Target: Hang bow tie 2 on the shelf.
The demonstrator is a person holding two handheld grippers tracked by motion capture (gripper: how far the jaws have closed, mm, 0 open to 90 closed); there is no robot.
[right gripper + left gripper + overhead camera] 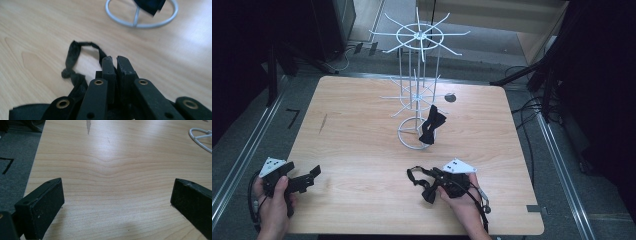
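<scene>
One wooden table (362,150), apparently dim surroundings.

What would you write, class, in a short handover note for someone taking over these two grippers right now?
Left gripper: open, holding nothing, at the table's near left corner.
Right gripper: jaws shut on the strap of a black bow tie lying at the near edge, right of centre.
Done, it seems: another bow tie already hangs on the white wire rack.
Left, probably: lift the held bow tie and hang it on a rack arm.
</scene>
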